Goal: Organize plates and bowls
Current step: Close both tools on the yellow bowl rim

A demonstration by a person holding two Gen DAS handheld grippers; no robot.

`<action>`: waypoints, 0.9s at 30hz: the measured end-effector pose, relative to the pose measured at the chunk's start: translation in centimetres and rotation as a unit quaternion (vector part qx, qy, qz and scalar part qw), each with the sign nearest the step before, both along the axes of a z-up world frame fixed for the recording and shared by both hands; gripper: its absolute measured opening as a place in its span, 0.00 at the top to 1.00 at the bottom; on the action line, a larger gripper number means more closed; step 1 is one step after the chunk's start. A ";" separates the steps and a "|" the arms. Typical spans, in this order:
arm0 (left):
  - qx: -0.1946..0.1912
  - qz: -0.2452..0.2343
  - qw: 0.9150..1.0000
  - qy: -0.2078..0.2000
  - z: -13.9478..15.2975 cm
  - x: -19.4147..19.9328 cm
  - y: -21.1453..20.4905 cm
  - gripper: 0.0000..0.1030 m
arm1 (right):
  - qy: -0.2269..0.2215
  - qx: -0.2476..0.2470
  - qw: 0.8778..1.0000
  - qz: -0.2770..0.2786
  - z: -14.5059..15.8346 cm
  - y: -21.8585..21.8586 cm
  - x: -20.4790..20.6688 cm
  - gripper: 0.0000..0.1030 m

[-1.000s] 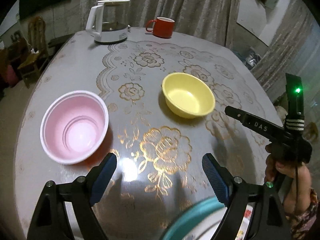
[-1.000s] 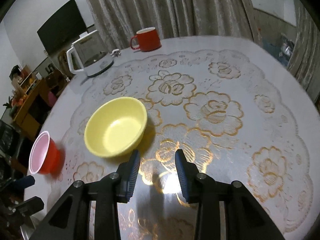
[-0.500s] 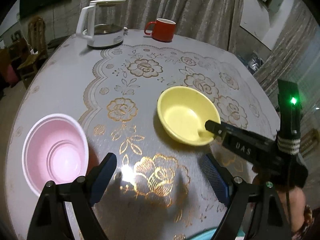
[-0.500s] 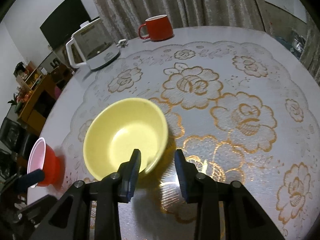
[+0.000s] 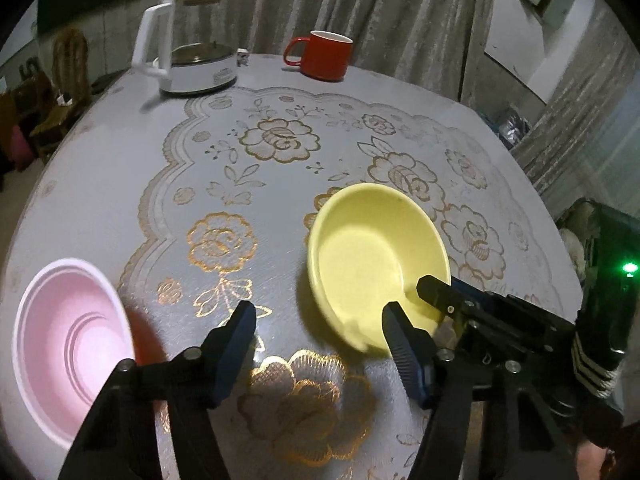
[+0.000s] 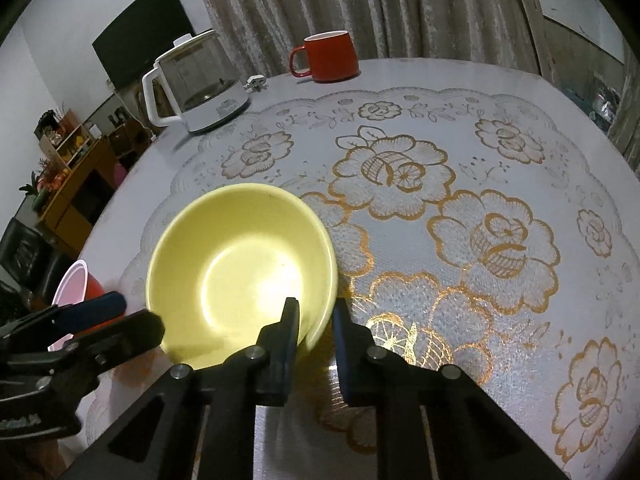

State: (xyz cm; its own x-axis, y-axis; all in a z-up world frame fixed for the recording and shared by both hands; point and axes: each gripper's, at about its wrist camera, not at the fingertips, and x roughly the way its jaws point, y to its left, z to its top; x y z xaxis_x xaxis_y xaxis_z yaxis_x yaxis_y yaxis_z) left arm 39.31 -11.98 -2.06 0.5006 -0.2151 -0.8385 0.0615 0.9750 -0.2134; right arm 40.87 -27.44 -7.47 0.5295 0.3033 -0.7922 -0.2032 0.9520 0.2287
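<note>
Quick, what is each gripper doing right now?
Left gripper: jaws closing, nothing between them.
Right gripper: shut on the yellow bowl, one jaw inside its rim, one outside.

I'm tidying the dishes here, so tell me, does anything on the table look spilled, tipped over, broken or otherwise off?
Nothing stands out. The yellow bowl, pink bowl, red mug and kettle all stand upright, with no spill or crack showing. The right gripper pinches the yellow bowl's rim.

Right gripper (image 6: 316,336) apparently clamped shut; left gripper (image 5: 320,344) closing, nothing between.
</note>
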 end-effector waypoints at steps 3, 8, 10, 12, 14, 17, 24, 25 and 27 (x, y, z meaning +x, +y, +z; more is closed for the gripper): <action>0.012 -0.007 1.000 -0.002 -0.4 0.4 -0.5 0.45 | -0.001 -0.003 1.000 0.001 -0.1 0.0 -0.1 0.85; 0.023 -0.016 1.000 0.012 -1.4 1.0 -0.9 0.58 | -0.002 -0.001 1.000 0.001 -0.1 -0.2 -0.4 0.85; 0.027 -0.021 0.999 0.018 -1.7 1.2 -1.2 0.64 | -0.002 -0.004 1.000 0.002 0.0 -0.1 -0.4 0.85; 0.029 -0.026 0.999 0.020 -2.0 1.4 -1.4 0.67 | -0.003 -0.008 1.000 0.005 0.0 0.0 -0.5 0.85; 0.030 -0.029 0.999 0.021 -2.3 1.5 -1.6 0.71 | -0.004 -0.010 1.000 0.008 0.2 0.1 -0.5 0.85; 0.032 -0.034 0.999 0.026 -2.6 1.6 -2.0 0.76 | -0.006 -0.012 1.000 0.010 0.3 0.2 -0.5 0.86; 0.033 -0.035 0.999 0.025 -2.7 1.6 -1.9 0.78 | -0.010 -0.019 1.000 0.010 0.3 0.5 -0.7 0.86; 0.035 -0.037 0.998 0.023 -2.7 1.4 -2.0 0.78 | -0.009 -0.019 1.000 0.009 0.3 0.5 -0.7 0.87; 0.036 -0.041 0.998 0.023 -2.5 1.2 -2.1 0.78 | -0.007 -0.018 1.000 0.005 0.3 0.4 -0.8 0.87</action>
State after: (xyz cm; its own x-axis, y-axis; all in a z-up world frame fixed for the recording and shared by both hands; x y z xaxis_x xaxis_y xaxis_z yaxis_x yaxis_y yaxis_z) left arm 40.48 -14.06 -4.60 0.4451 -0.1921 -0.8746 0.1333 0.9800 -0.1475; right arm 40.11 -26.99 -7.17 0.5379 0.2801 -0.7951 -0.2160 0.9575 0.1912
